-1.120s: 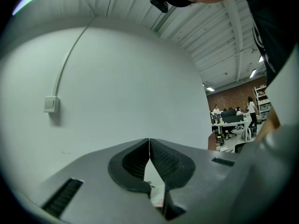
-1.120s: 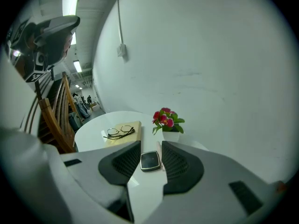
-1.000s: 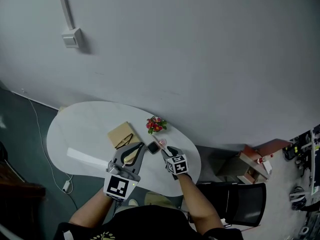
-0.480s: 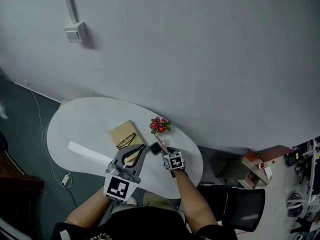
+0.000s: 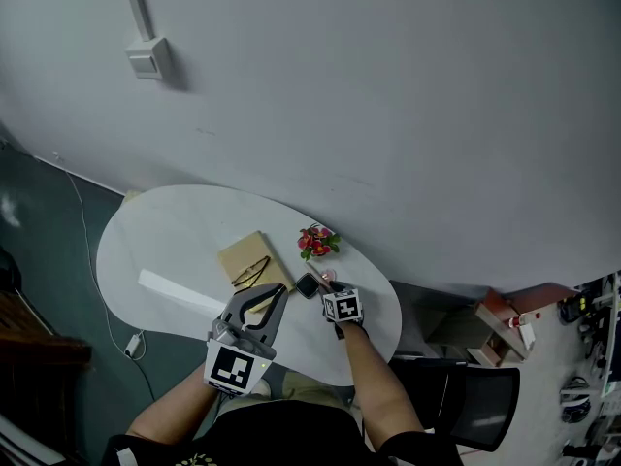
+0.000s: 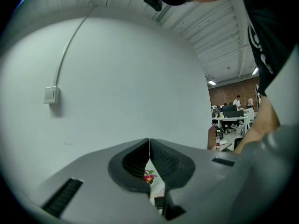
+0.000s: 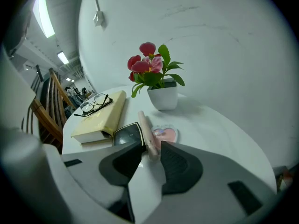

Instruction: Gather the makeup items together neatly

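A slim pink makeup stick has its near end between the fingertips of my right gripper, which is shut on it; the jaws have just been closing. The stick lies low over the table between a black square compact and a pink heart-shaped compact. In the head view my right gripper sits beside the black compact, at the table's right end. My left gripper hovers just left of it, shut with nothing in it; its closed tips point at the wall.
A white pot of red flowers stands behind the compacts. A tan book with glasses on it lies to the left. The white oval table backs onto a grey wall. A black chair stands to the right.
My right gripper has come down to the table with the pink stick, ending beside the black compact. The left gripper has hardly moved.
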Action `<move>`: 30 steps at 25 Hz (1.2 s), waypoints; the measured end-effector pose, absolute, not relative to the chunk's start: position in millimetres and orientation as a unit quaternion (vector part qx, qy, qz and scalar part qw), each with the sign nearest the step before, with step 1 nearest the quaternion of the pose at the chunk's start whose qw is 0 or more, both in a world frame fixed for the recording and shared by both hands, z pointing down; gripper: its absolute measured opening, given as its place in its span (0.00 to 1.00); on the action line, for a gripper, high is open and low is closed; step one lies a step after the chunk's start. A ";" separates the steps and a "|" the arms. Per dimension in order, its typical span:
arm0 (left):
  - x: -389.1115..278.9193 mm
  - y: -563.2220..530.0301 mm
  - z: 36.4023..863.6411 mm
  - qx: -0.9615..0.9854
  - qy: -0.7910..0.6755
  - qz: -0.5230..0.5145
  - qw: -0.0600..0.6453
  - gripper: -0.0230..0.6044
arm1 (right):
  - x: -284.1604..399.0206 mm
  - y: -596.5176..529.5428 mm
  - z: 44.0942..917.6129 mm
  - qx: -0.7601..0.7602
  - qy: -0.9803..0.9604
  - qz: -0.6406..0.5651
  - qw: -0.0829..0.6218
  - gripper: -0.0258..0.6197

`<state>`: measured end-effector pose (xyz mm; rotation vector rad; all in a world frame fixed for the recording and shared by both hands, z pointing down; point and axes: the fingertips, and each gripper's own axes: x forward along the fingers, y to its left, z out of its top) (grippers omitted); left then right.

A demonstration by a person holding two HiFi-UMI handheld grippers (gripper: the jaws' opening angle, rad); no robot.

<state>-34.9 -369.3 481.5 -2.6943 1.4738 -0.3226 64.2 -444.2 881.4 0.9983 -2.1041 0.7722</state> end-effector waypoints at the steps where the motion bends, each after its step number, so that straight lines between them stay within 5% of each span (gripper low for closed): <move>1: -35.4 -369.0 482.4 -0.872 0.477 -0.104 0.027 0.07 | 64.2 -444.4 881.8 0.384 -0.806 0.300 0.336 0.25; 9: -36.1 -363.1 484.7 -0.873 0.474 -0.113 0.019 0.07 | 65.7 -440.9 880.6 0.393 -0.799 0.302 0.340 0.16; 30: -31.3 -322.7 457.4 -0.887 0.453 -0.080 0.032 0.07 | 132.3 -391.3 846.6 0.483 -0.767 0.312 0.285 0.16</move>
